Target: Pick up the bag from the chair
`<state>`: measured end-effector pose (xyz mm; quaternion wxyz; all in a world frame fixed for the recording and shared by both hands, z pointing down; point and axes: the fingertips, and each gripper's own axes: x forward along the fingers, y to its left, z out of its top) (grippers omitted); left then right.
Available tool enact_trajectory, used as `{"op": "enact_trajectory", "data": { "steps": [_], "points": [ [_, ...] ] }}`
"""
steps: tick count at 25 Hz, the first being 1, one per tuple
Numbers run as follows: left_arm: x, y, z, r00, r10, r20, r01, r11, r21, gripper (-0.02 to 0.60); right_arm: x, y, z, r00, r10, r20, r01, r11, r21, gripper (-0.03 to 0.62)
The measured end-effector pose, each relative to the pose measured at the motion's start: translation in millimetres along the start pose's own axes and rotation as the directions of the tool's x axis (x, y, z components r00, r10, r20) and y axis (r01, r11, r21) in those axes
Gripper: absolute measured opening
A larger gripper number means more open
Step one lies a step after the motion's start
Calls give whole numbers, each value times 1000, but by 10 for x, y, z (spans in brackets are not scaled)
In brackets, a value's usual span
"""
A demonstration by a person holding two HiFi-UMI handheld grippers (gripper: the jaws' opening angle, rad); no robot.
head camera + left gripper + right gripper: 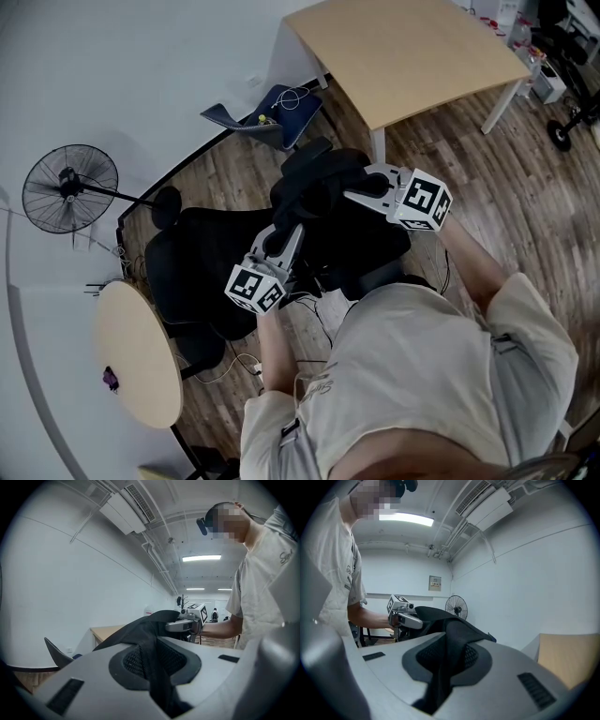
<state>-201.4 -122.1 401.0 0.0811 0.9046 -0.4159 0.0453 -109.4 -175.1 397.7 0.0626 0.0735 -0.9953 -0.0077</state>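
In the head view a black bag [323,202] hangs between my two grippers, over the black office chair [202,262]. My left gripper [281,246] is shut on one black strap [149,660] of the bag, which runs out between its jaws. On the bag's other side, my right gripper [361,195] is shut on another strap [449,660]. Each gripper view shows the other gripper across the bag: the right gripper [185,624] and the left gripper [405,618]. Whether the bag's underside still touches the seat is hidden.
A light wooden table [403,47] stands just beyond the chair. A blue bag-like item [272,112] lies on the floor by the wall. A standing fan [70,186] and a small round table [136,352] are at the left. Cables trail under the chair.
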Motion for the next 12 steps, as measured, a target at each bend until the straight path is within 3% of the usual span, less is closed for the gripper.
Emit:
{"op": "enact_trajectory", "data": {
  "steps": [12],
  "points": [
    [163,1,15,1000,-3,0,3,1000,5,55,-63,-150,-33,1000,1,-7,-1,1000,-7,27]
  ]
}}
